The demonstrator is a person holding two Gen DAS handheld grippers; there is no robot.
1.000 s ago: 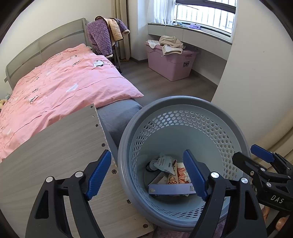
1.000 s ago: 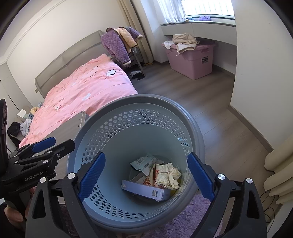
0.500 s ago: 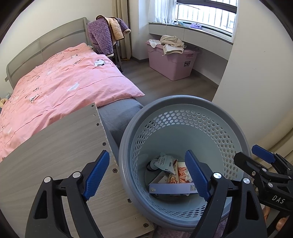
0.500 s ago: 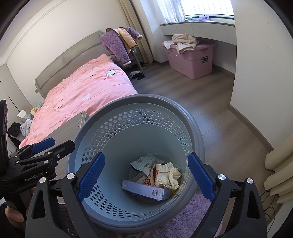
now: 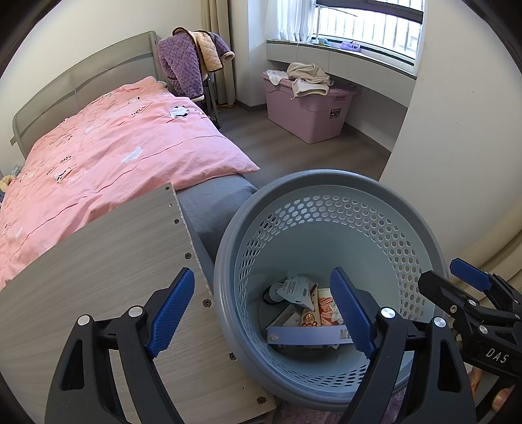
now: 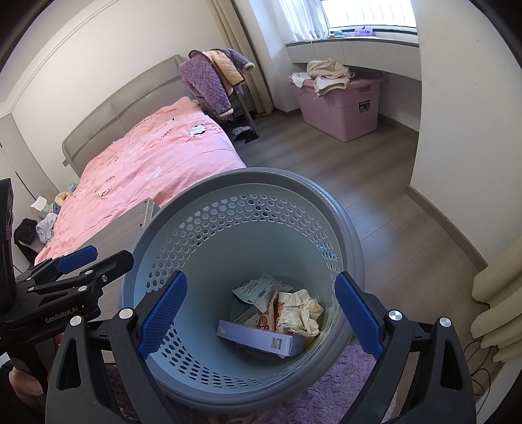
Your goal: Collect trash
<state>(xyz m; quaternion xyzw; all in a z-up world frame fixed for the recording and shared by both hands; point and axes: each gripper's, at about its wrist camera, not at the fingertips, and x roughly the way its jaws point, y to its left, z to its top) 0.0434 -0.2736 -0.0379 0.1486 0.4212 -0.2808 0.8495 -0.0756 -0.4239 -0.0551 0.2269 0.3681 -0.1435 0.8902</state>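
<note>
Below both grippers, the blue box (image 6: 257,339) lies flat among wrappers on the basket (image 6: 195,202) floor, long axis crosswise; right gripper (image 6: 259,314) is more centred overhead, left gripper (image 5: 261,308) straddles the rim, both wide open, empty.

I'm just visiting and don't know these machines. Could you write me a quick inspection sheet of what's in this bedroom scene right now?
Surface: wood-look floor; purple fluffy rug under the basket.
Job's things: grey perforated basket holds a blue box, a crumpled paper and wrappers.
Clutter: clothes piled on a pink storage bin; small items on the floor beside the bed.
Grippers: left gripper open, straddling the basket's rim, holding nothing; right gripper open above the basket, holding nothing.
Cables: a thin dark cable on the floor near the curtain.
Surroundings: bed with pink duvet, wooden board, window.
</note>
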